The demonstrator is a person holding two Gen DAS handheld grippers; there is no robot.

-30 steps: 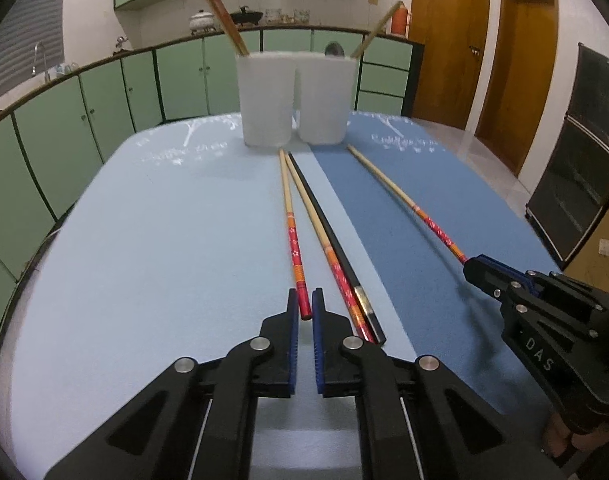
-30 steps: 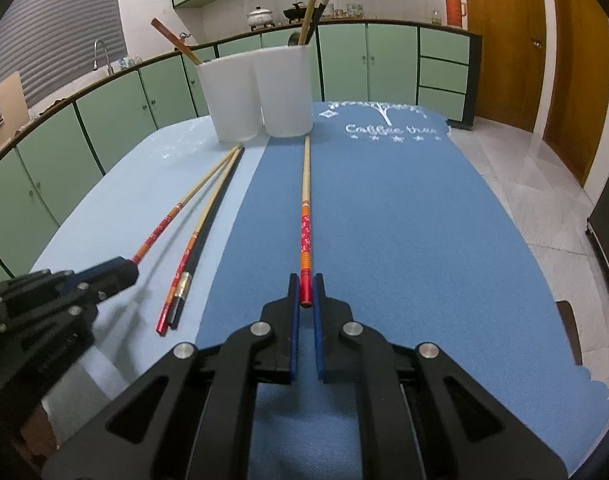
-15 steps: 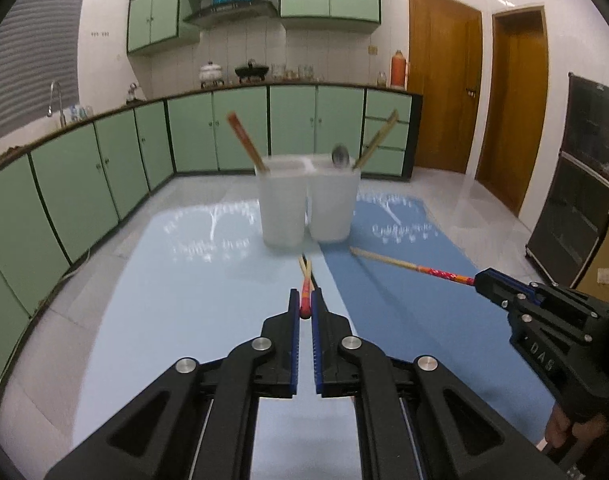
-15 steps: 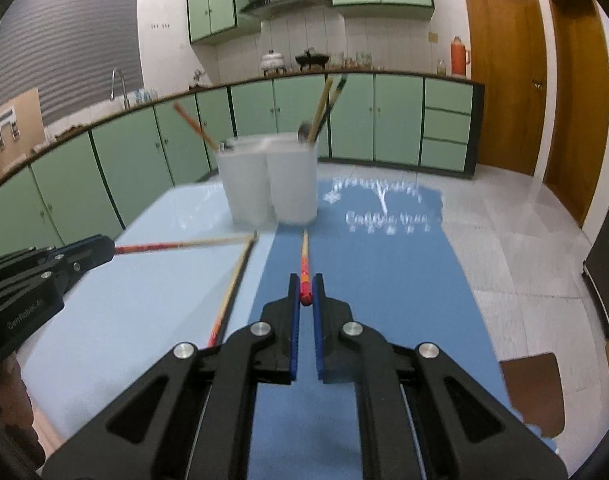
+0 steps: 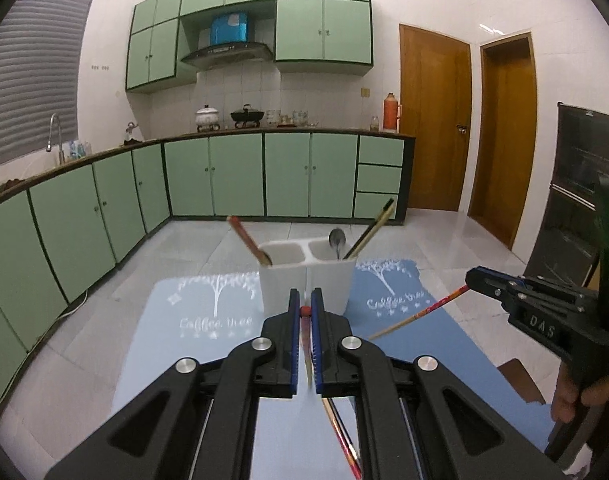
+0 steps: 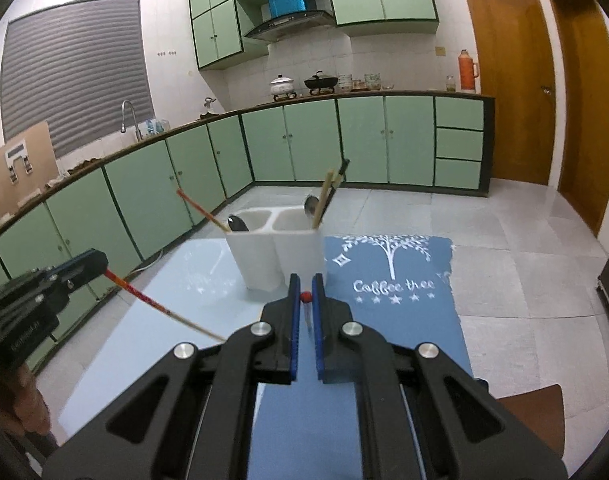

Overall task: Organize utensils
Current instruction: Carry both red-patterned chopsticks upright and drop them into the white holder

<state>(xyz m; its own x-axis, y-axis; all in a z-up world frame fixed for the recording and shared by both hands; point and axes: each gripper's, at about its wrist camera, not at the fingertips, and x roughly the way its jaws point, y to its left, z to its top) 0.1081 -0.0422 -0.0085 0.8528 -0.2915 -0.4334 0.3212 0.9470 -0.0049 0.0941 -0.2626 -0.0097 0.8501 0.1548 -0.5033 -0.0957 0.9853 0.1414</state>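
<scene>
Left gripper (image 5: 304, 312) was clamped on 1 red-tipped chopstick (image 5: 304, 311), whose tip showed between the blue pads (image 5: 293, 344) while its shaft ran back and down beneath the jaws. Right gripper (image 6: 305, 297) was likewise closed on a second chopstick (image 6: 304, 297), held the same way. Seen from the left wrist, that second stick (image 5: 420, 314) slanted down from the right gripper's tip; from the right wrist, the left-held stick (image 6: 160, 306) slanted down likewise. Directly ahead of both grippers, and below their tips, stood the white 2-compartment holder (image 5: 304, 270), with 1 chopstick (image 5: 246, 238) in its left cup and a spoon (image 5: 336, 240) and chopsticks (image 5: 370, 232) in its right. 2 further chopsticks (image 5: 342, 434) lay on the mat under the left gripper.

1.0 s earlier both held sticks lay flat on the mats with the grippers low; both had since been lifted clear, and the holder now appeared from above.

Legible writing: "Coffee tree" on the dark blue mat (image 6: 392, 286) and pale mat (image 5: 212, 322); "DAS" on the right gripper's body (image 5: 540, 326).
</scene>
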